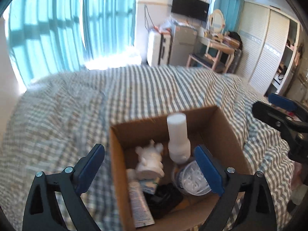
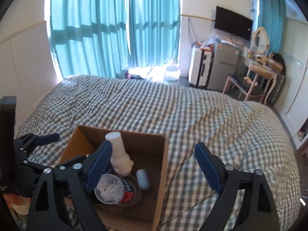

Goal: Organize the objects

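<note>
An open cardboard box (image 1: 227,134) (image 2: 159,163) stands on the checked bed cover. Inside it, a white bottle (image 1: 177,130) (image 2: 117,146) stands upright beside a white figurine (image 1: 150,161). A clear jar of white pieces (image 1: 192,181) (image 2: 111,190), a tube (image 1: 138,202), a black item (image 1: 165,198) and a pale blue oval case (image 2: 143,179) also lie there. My left gripper (image 1: 149,150) hangs open over the box's left wall, holding nothing. My right gripper (image 2: 153,145) is open over the box's right wall, also holding nothing.
The checked bed cover (image 2: 211,125) spreads far beyond the box. Teal curtains (image 2: 115,28) hang behind the bed. A chair (image 2: 244,86), a dressing table (image 2: 263,69), a small fridge (image 2: 223,65) and a white suitcase (image 2: 198,67) stand at the back right.
</note>
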`<state>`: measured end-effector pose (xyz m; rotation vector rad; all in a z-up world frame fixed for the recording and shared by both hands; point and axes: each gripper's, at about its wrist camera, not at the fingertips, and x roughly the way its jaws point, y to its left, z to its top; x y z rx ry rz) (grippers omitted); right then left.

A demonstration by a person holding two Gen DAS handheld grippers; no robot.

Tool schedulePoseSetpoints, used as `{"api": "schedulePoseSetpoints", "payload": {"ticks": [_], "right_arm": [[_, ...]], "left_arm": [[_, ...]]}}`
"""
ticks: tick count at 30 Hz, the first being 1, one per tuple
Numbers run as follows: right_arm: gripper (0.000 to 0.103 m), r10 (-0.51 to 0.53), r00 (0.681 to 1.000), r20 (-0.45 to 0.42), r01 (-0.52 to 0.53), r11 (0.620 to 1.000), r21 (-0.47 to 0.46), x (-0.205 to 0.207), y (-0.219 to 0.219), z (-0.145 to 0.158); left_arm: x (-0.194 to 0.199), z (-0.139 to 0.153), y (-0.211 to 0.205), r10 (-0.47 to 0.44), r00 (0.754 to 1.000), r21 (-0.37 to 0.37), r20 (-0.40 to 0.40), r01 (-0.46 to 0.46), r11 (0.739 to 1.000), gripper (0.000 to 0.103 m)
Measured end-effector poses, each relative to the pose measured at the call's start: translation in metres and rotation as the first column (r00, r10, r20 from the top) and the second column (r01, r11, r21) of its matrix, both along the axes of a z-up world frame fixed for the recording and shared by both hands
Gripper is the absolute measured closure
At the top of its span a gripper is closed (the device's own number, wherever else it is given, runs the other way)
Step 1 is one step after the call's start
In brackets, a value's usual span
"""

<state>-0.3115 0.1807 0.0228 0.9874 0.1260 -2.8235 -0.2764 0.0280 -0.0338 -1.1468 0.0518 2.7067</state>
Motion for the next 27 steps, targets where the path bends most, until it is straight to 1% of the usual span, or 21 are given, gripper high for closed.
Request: {"api": "schedulePoseSetpoints", "payload": {"ticks": [5, 7, 9, 12, 18, 21, 23, 27], "right_arm": [[0.004, -0.025, 0.996, -0.083, 0.028, 0.999, 0.027, 0.032, 0.003, 0.034], [0.003, -0.038, 0.993, -0.114, 0.041, 0.999, 0.025, 0.046, 0.004, 0.047], [0.003, -0.040, 0.990, -0.132, 0.042, 0.999, 0.013, 0.060, 0.005, 0.060], [0.003, -0.037, 0.987, -0.155, 0.037, 0.999, -0.002, 0.081, 0.005, 0.077], [0.003, -0.037, 0.974, -0.224, 0.037, 0.999, -0.002, 0.132, 0.005, 0.111], [0.003, -0.034, 0.965, -0.260, 0.034, 0.999, -0.004, 0.163, 0.003, 0.123], [0.002, -0.028, 0.960, -0.277, 0.033, 0.999, 0.014, 0.179, 0.001, 0.127], [0.002, -0.036, 0.949, -0.314, 0.056, 0.997, 0.056, 0.212, -0.003, 0.127]], "left_arm": [[0.023, 0.035, -0.001, 0.014, 0.996, -0.043, -0.082, -0.017, 0.999, 0.004], [0.036, 0.049, -0.003, 0.023, 0.993, -0.042, -0.116, -0.028, 0.999, 0.004], [0.042, 0.060, -0.004, 0.027, 0.990, -0.038, -0.139, -0.033, 0.999, 0.003], [0.061, 0.079, -0.007, 0.037, 0.983, -0.038, -0.182, -0.045, 0.998, 0.003], [0.107, 0.122, -0.015, 0.071, 0.960, -0.016, -0.272, -0.078, 0.997, 0.001], [0.135, 0.142, -0.020, 0.095, 0.944, 0.011, -0.315, -0.096, 0.995, 0.000], [0.149, 0.151, -0.022, 0.105, 0.937, 0.020, -0.335, -0.104, 0.994, 0.000], [0.178, 0.160, -0.025, 0.117, 0.918, 0.018, -0.378, -0.120, 0.993, 0.000]]}}
